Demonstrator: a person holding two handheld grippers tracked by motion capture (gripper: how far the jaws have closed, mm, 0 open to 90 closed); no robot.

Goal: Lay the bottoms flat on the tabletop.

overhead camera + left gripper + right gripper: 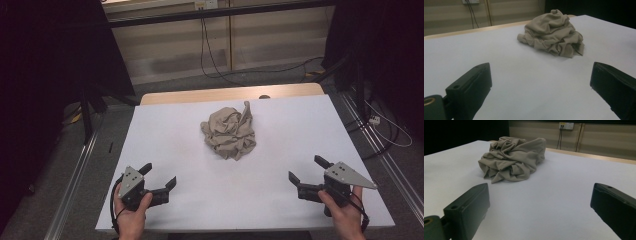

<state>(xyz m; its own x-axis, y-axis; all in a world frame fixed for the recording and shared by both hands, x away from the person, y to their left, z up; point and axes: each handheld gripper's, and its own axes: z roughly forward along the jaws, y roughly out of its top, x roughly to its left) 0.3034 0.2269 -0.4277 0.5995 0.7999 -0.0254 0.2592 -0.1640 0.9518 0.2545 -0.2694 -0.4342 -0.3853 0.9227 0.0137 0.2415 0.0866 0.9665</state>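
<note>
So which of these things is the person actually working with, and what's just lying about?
In the job:
crumpled beige cloth
left gripper, jaws open
right gripper, jaws open
white table

Just lying about:
cables on the floor
wall socket

Your forearms leave the high view at its bottom edge. The crumpled beige garment [229, 133] is bunched so tightly (folds over folds) that you cannot tell its kind, and its underside stays hidden.

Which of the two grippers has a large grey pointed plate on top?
The right gripper; its plate tapers to a long point, while the left gripper bears a smaller one.
</note>
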